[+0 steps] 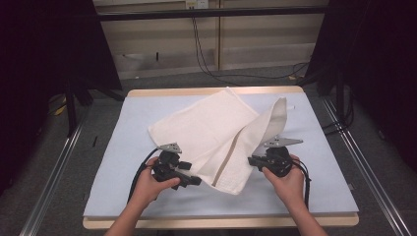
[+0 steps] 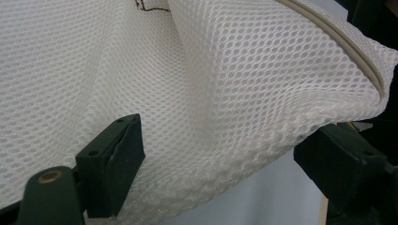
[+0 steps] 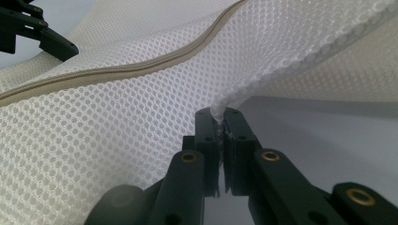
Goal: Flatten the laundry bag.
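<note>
A white mesh laundry bag (image 1: pixel 216 128) with a beige zipper (image 1: pixel 229 152) lies crumpled on the pale blue table cover (image 1: pixel 118 162). In the high view my left gripper (image 1: pixel 190 173) sits at the bag's near left edge. In the left gripper view its jaws (image 2: pixel 220 154) stand wide apart, with the bag's hem (image 2: pixel 225 164) lying loosely between them and neither pad pressing on it. My right gripper (image 1: pixel 254 160) holds the bag's right side. In the right gripper view it (image 3: pixel 221 117) is shut on a thin fold of the mesh (image 3: pixel 263 70), which rises away from the jaws.
The wooden table edge (image 1: pixel 221 222) runs along the front. Metal rails (image 1: pixel 54 172) flank the table on both sides. Black cables (image 1: pixel 206 54) hang down the back wall. Bare cover lies left and right of the bag.
</note>
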The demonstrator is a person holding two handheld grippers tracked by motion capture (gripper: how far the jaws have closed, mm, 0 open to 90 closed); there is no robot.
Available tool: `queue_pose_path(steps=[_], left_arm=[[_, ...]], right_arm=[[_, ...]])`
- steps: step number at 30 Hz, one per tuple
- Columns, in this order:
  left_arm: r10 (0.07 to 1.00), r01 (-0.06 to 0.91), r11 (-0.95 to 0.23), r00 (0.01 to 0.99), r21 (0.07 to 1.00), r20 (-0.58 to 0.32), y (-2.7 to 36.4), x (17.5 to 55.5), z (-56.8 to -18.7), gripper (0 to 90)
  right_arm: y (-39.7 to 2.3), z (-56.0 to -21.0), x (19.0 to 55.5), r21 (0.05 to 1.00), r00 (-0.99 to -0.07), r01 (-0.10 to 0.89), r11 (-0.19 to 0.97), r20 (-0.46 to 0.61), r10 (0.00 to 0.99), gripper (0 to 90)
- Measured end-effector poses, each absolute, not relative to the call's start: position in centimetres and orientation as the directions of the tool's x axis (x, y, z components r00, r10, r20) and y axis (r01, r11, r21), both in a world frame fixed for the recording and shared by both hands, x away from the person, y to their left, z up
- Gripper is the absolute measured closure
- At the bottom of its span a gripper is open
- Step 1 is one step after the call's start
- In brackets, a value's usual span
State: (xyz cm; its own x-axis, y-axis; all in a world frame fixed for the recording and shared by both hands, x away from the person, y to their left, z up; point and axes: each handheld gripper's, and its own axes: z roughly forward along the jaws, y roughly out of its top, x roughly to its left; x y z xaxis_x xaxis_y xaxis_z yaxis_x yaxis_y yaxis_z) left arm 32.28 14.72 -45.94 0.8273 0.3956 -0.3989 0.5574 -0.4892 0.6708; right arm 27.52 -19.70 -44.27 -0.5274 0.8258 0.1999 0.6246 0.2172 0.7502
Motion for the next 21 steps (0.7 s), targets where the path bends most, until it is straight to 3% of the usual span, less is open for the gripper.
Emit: queue_pose_path(steps=[21], left_arm=[[0.425, 0.579, -0.446, 0.808, 0.683, -0.407, 16.8, 33.2, -45.7, 10.3]], right_arm=[[-20.2, -44.7, 26.9, 0.735, -0.522, 0.635, 0.239, 0.181, 0.833, 86.0]])
